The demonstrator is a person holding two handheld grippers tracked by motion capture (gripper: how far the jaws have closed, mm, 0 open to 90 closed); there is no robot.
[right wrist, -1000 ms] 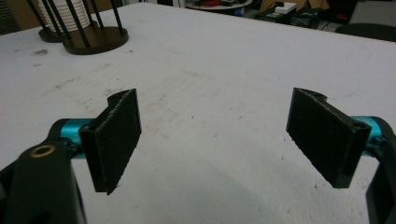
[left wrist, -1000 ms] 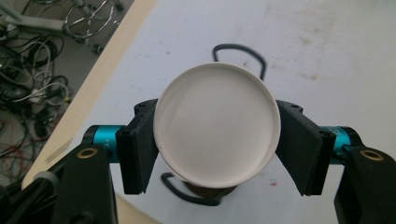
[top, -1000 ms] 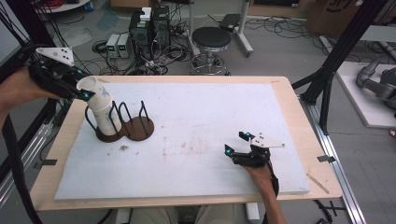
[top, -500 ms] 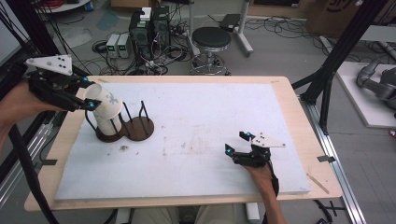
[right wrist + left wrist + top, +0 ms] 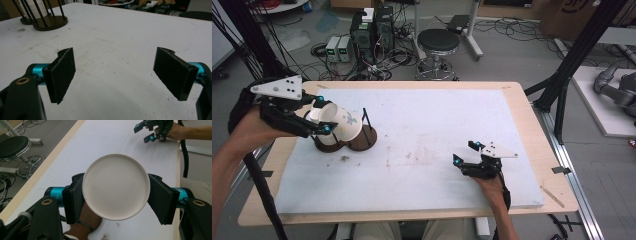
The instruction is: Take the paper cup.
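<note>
Paper cup (image 5: 339, 123), white with a faint printed pattern, is lying tipped on its side in the air at the far left of the table (image 5: 427, 165), its mouth facing left toward the person's hand. The left gripper (image 5: 319, 116) is clamping it across the rim, one black pad on each side; in the left gripper view the cup (image 5: 116, 186) is showing its round white inside between the two pads (image 5: 73, 200). Just beneath it, a dark wooden rack (image 5: 354, 140) with upright black rods is standing on the white table cover, and more white cups (image 5: 31, 8) are sitting stacked among the rods. Near the right edge, the right gripper (image 5: 469, 155) is resting low over the cover with its jaws spread wide and nothing between them. Judging by its look, the cup is very light and thin-walled, so a hard squeeze would probably crumple it; the rolled rim is the stiffest part and the safest place to hold, with gentle pressure, since the smooth paper could slip.
</note>
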